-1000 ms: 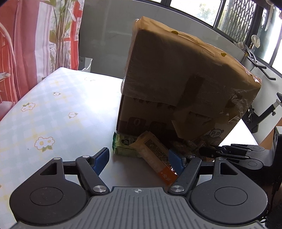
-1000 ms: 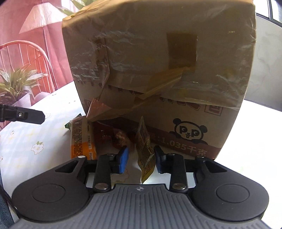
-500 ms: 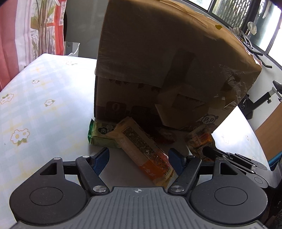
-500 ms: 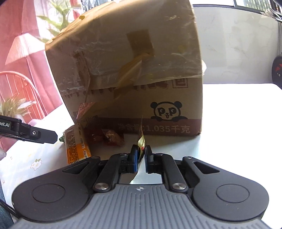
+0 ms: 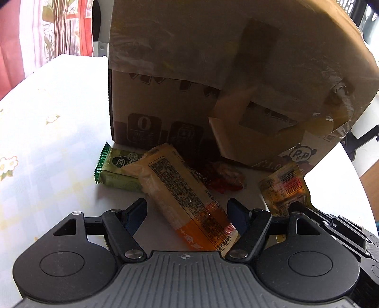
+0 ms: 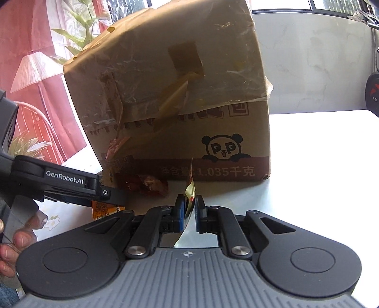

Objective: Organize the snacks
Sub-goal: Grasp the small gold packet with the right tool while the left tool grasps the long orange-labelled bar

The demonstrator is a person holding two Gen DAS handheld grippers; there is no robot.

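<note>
My right claw pinches the small yellow foil sachet before the taped brown cardboard box. Left claw, spread, straddles the long orange-ended wrapper; next, close squarely.

Bright daylight spills across the white table with its little flower print. Behind it hangs a red-and-white curtain (leafy pattern, a lamp printed on it), and a pale wall runs under the windows.
</note>
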